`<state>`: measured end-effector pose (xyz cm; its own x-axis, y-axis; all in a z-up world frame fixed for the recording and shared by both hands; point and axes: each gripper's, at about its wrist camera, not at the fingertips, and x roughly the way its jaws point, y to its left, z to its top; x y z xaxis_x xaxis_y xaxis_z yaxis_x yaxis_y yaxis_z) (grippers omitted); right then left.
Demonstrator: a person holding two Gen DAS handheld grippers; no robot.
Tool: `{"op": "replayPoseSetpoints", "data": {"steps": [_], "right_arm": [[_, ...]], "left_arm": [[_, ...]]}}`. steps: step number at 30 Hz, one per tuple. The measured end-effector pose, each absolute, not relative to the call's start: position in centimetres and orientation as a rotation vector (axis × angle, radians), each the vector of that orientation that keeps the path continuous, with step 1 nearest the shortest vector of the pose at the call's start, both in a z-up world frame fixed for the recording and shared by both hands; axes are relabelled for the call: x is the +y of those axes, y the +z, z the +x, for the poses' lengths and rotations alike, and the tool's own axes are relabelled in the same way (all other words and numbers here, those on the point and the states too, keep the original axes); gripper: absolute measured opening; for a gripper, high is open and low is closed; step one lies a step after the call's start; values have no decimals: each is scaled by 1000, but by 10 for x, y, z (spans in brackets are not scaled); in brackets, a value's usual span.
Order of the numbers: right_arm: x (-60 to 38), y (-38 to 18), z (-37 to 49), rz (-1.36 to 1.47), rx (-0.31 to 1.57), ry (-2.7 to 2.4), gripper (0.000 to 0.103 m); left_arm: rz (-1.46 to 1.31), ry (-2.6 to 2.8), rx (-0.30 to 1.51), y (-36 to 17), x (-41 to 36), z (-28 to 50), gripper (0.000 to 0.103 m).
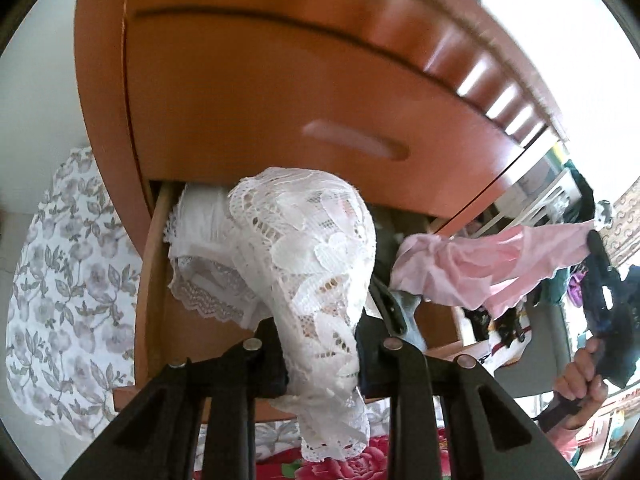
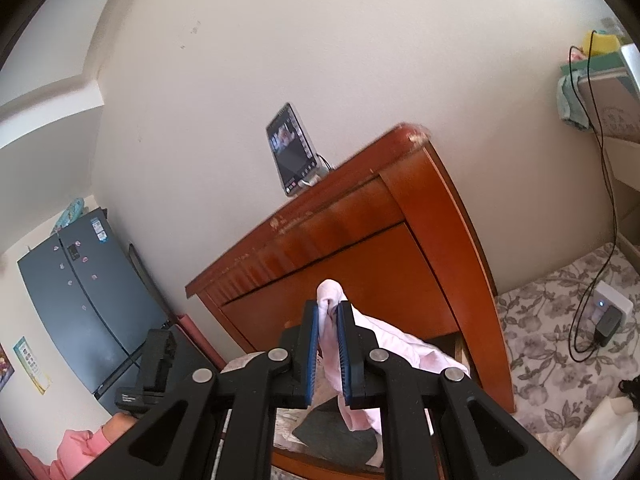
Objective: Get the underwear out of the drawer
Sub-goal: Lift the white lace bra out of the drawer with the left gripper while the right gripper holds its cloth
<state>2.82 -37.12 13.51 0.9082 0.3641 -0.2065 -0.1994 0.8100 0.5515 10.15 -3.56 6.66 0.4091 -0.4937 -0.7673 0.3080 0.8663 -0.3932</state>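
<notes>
**Two garments out, one in each gripper**

One wooden dresser [image 1: 260, 92] fills the left wrist view from 9 to 2 o'clock, its closed upper drawer front above one open lower drawer [image 1: 154, 248] at 8 o'clock of centre. In the right wrist view the same dresser stands right of centre, with one phone [image 2: 289, 148] propped on its top at 12 o'clock. One dark refrigerator [image 2: 80, 300] stands at 9 o'clock in that view. A grey floral bedsheet [image 2: 552, 320] lies at 3 to 4 o'clock, carrying one white charger block and one black adapter joined by a cable.

Two pieces of underwear are counted as held. The white lace underwear [image 1: 308, 264] hangs at the centre of the left wrist view, lifted above the open drawer, with more white fabric still bunched inside the drawer at 9 o'clock of it. The left gripper [image 1: 322, 360] is clamped on the lace, which spills below its two fingers toward 6 o'clock. The pink underwear [image 2: 332, 344] is pinched between the two blue pads of the right gripper [image 2: 328, 348], draping toward 4 o'clock, clear of the drawer.

One hand [image 1: 580, 384] shows at 4 o'clock in the left view, grasping the right gripper's handle.
</notes>
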Motion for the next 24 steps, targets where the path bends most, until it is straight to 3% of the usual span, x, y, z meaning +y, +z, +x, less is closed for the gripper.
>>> {"op": "replayPoseSetpoints", "data": {"steps": [24], "right_arm": [[-383,163,-13,557,111,342,10]], "left_arm": [[-193,-510,678,193,-37,66,25]]}}
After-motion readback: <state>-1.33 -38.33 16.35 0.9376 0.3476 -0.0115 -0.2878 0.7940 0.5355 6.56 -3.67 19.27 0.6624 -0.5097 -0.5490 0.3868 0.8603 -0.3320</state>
